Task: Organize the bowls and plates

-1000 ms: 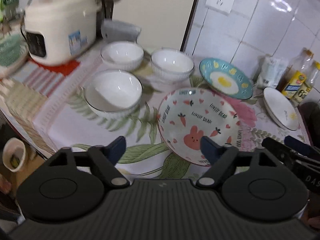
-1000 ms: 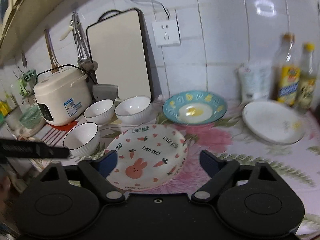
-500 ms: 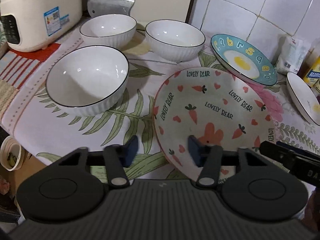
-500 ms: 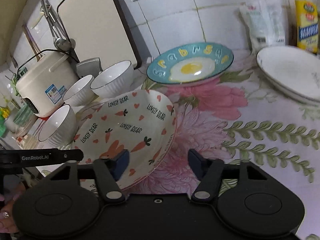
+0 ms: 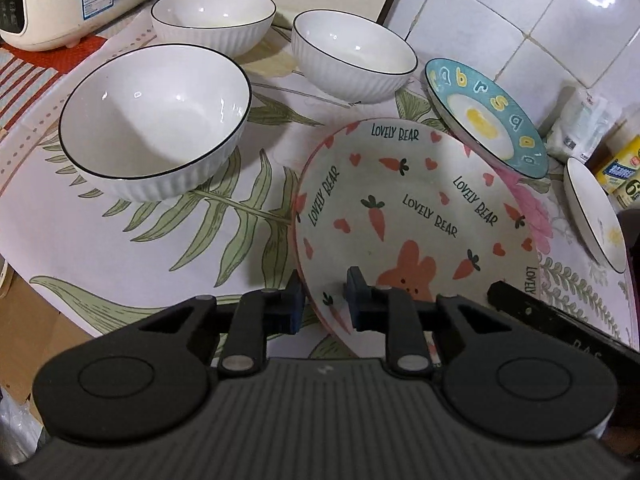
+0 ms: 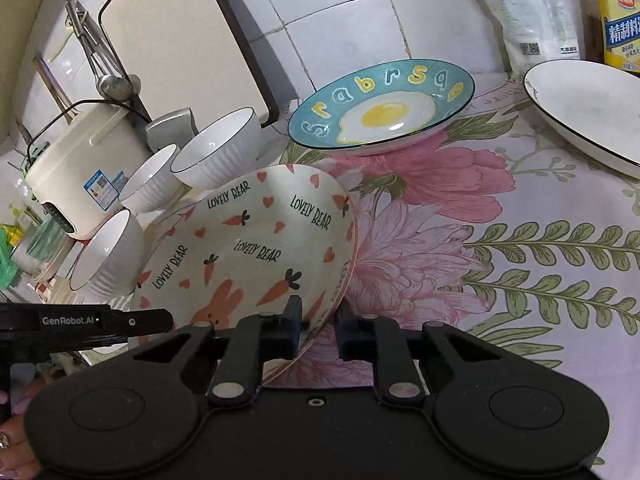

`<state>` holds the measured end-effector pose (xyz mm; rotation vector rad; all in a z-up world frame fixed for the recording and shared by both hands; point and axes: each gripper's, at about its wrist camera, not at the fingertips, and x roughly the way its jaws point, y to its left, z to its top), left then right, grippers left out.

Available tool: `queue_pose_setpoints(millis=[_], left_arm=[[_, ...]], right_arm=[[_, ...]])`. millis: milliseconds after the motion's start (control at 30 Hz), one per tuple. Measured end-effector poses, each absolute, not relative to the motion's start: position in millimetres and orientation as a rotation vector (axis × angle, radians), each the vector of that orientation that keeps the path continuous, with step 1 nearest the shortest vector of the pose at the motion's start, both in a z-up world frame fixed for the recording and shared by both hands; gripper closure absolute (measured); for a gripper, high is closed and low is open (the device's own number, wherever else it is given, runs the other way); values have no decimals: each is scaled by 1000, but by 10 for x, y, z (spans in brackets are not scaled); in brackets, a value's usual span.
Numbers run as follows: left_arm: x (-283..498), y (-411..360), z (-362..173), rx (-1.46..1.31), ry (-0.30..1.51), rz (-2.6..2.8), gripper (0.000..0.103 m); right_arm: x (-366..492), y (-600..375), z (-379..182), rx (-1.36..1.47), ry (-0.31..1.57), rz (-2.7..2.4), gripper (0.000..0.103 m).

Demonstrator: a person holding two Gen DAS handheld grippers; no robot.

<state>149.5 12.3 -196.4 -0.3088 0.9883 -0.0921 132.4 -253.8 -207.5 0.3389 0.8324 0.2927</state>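
Observation:
The carrot-and-bunny "Lovely Bear" plate (image 5: 412, 204) lies at the front of the flowered tablecloth. My left gripper (image 5: 323, 300) is shut on its near left rim. My right gripper (image 6: 317, 322) is shut on its near right rim (image 6: 256, 240), one finger inside and one outside. A blue fried-egg plate (image 5: 486, 116) sits behind it, also in the right wrist view (image 6: 384, 108). A white plate (image 6: 584, 112) lies at the right. Three white ribbed bowls (image 5: 156, 116) (image 5: 214, 16) (image 5: 354, 56) stand at the left and back.
A cream rice cooker (image 6: 84, 160) stands at the back left beside a cutting board (image 6: 176, 44) and hanging utensils. A white bag (image 6: 532, 20) and a yellow bottle (image 6: 618, 16) stand at the back right against the tiled wall. The table edge (image 5: 60, 280) runs front left.
Both grippers moved forward and down to the bunny plate and closed from wide open onto its near rim, left then right side.

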Motion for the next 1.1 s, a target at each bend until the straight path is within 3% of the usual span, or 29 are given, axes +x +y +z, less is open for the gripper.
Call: queue_pose_setpoints(millis=[233, 1100], left_arm=[[1451, -4, -1922, -234, 981, -49, 77], [963, -1023, -1347, -89, 988, -205, 77]], right_arm=[[1242, -2459, -1985, 253, 817, 325, 80], [644, -3470, -1554, 299, 809, 273, 79]])
